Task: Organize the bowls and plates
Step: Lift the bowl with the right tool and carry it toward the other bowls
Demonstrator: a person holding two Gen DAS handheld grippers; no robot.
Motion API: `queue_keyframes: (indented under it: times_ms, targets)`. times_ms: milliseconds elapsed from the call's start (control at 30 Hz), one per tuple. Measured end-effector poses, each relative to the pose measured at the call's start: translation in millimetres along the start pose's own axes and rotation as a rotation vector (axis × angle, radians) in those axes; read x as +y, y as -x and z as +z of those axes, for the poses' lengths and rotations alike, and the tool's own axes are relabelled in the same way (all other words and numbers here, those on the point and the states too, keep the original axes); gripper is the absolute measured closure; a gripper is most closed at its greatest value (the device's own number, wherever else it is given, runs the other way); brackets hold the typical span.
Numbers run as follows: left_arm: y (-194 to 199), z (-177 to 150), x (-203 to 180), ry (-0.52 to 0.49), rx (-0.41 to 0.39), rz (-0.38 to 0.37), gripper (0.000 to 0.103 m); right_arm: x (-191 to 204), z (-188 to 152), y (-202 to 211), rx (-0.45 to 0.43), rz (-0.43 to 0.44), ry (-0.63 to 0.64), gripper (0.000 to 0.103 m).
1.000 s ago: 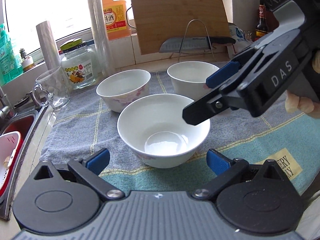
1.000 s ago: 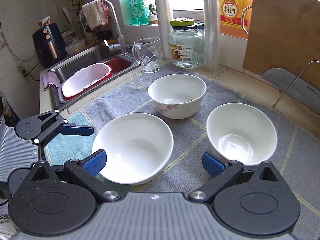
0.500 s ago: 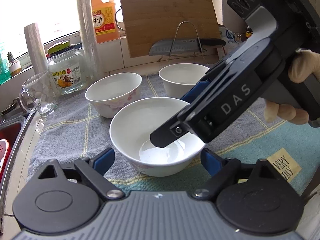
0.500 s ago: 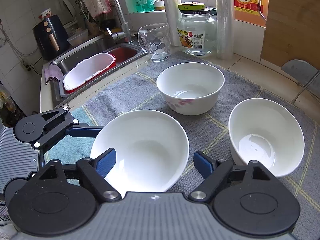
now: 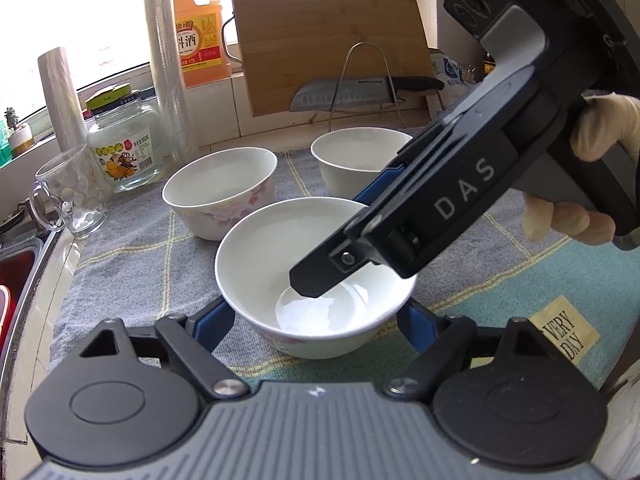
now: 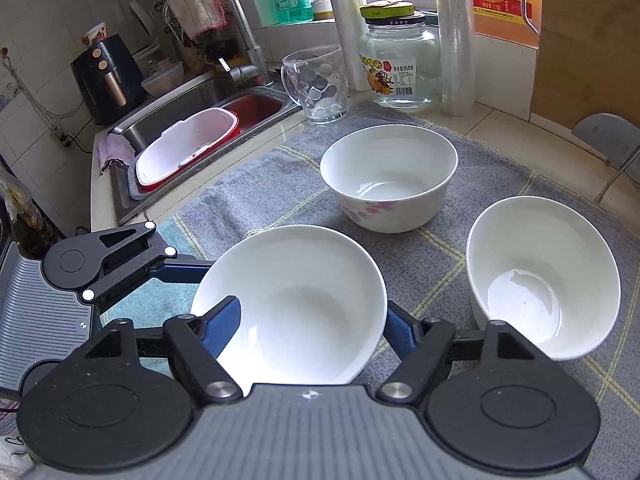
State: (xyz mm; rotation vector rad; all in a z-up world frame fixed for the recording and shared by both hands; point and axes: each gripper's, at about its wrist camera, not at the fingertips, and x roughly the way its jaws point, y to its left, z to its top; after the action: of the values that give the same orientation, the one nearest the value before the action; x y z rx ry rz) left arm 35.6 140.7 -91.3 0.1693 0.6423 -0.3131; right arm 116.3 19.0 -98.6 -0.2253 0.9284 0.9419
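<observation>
Three white bowls stand on a checked cloth. The near bowl lies between the jaws of both grippers. My left gripper is closing, and its blue pads touch the bowl's lower wall on both sides. My right gripper reaches in from the right. It is shut on the same bowl, one finger over the rim's inner edge and one against the outer wall. A floral bowl and a plain bowl stand free behind.
A glass mug, a lidded jar and rolls of wrap line the cloth's far edge. The sink holds a red-and-white tub. A cutting board and a knife lean at the back. A gloved hand holds the right gripper.
Both pairs of jaws have narrowed around the near bowl. The right gripper came down and in from the right until its near finger hangs over the bowl's inside.
</observation>
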Motion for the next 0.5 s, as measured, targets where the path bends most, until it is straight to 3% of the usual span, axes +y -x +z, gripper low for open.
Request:
queue_keyframes:
  times_ms: [233,500]
  targets:
    - [5.8,4.6,-5.3,0.0,0.003,-0.02,0.015,1.3,-2.9,12.8,-0.007,-0.002,-0.007,0.022]
    - [10.3,14.4,-22.7,-0.036,-0.008,-0.092,0.015,-5.7,-19.4,44.8,-0.018,-0.024,-0.031,0.022]
